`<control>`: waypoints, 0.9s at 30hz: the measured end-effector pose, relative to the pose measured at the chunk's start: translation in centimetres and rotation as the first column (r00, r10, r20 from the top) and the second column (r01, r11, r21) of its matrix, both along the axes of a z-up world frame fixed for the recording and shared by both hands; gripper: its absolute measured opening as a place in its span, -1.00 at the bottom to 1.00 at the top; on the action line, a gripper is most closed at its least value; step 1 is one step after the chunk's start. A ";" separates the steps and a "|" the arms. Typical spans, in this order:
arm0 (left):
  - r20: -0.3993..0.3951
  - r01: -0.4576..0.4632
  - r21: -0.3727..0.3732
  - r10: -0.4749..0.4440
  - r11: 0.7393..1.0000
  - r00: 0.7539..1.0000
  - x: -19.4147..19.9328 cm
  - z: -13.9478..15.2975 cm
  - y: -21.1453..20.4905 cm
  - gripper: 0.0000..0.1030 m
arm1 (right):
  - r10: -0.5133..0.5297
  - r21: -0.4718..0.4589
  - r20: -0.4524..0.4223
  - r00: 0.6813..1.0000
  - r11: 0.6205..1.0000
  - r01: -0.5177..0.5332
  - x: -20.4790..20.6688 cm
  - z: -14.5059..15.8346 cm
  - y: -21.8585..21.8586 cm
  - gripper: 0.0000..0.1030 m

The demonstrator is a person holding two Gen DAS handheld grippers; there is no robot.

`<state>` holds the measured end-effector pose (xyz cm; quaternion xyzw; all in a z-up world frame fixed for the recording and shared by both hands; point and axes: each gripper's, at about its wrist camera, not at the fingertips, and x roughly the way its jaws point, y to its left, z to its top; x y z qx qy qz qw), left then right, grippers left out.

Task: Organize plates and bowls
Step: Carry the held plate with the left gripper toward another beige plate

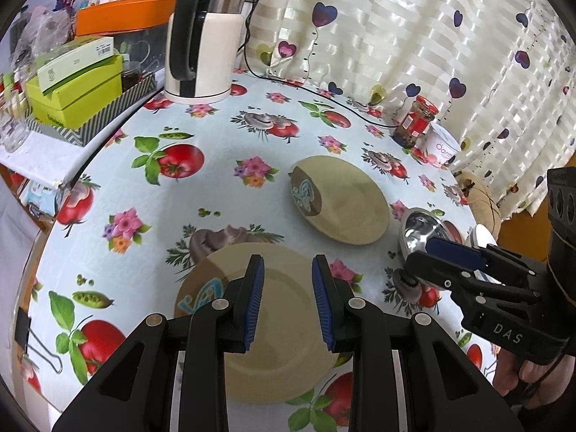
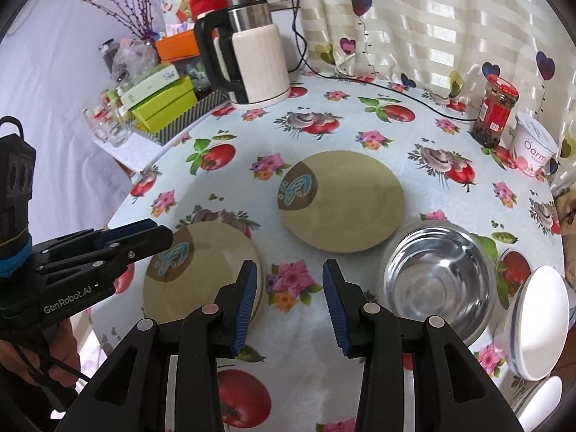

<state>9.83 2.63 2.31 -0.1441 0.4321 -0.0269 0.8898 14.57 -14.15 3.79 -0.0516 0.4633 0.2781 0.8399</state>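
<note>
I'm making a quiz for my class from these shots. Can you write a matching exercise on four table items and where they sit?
Items:
1. near plate
2. steel bowl
3. kettle
4. red-lidded jar

Places:
A. beside the yogurt tub
B. far side, next to the green boxes
C. under the left gripper
D. right of the far plate

Pairs: 1-C, 2-D, 3-B, 4-A

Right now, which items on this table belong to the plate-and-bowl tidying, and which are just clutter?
Job: near tan plate, far tan plate, steel bowl, white bowl.

Clutter: kettle, red-lidded jar, yogurt tub, green boxes.
</note>
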 end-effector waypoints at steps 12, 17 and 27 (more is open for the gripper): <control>-0.017 0.021 0.004 -0.021 1.000 1.000 3.1 -0.5 -0.7 -0.46 | -0.027 -0.006 0.007 1.000 1.000 0.027 3.4 0.4 -1.4 -0.27; -0.039 0.029 -0.021 -0.030 0.999 0.999 4.9 -1.2 -0.6 -0.46 | -0.048 -0.008 -0.012 0.999 0.999 0.048 5.6 -0.1 -2.2 -0.27; -0.075 0.040 -0.044 -0.044 0.998 0.996 8.5 -2.6 -1.2 -0.46 | -0.082 -0.027 -0.067 0.994 0.996 0.080 10.2 -1.6 -3.1 -0.27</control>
